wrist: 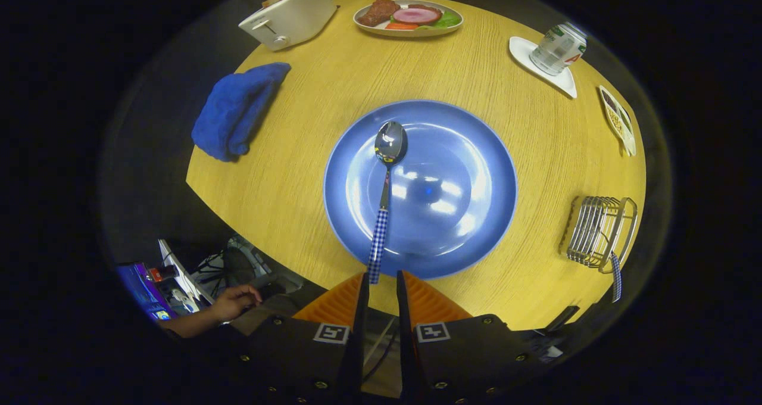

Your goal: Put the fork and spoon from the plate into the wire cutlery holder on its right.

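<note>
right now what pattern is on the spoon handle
Blue-and-white check, on the spoon just ahead of the gripper; gripper view.

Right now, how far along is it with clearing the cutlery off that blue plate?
About halfway, it seems. A checked handle hangs out of the wire cutlery holder, probably the fork already moved. The spoon still lies on the blue plate, its handle end just ahead of the gripper, whose fingers are slightly apart and hold nothing. Left: grasp the spoon and put it in the holder.

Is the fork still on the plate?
No: only the spoon lies on the plate; a checked handle hangs at the holder.
</note>
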Demonstrator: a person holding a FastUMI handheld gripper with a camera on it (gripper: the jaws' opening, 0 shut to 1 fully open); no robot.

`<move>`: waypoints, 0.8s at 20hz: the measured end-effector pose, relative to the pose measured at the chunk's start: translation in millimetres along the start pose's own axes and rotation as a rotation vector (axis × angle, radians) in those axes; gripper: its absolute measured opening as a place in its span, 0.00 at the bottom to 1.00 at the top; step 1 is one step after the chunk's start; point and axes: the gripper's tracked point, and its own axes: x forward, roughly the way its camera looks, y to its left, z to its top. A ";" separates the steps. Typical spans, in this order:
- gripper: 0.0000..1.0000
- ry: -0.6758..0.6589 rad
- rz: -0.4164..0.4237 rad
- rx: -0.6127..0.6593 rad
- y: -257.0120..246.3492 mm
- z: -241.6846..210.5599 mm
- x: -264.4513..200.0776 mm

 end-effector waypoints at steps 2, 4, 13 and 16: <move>0.26 -0.005 0.003 0.022 3.2 6.7 7.7; 0.27 0.004 -0.001 0.038 1.2 7.6 15.6; 0.27 0.010 -0.009 0.068 3.7 18.2 34.5; 0.27 0.038 -0.020 0.054 0.9 15.8 41.6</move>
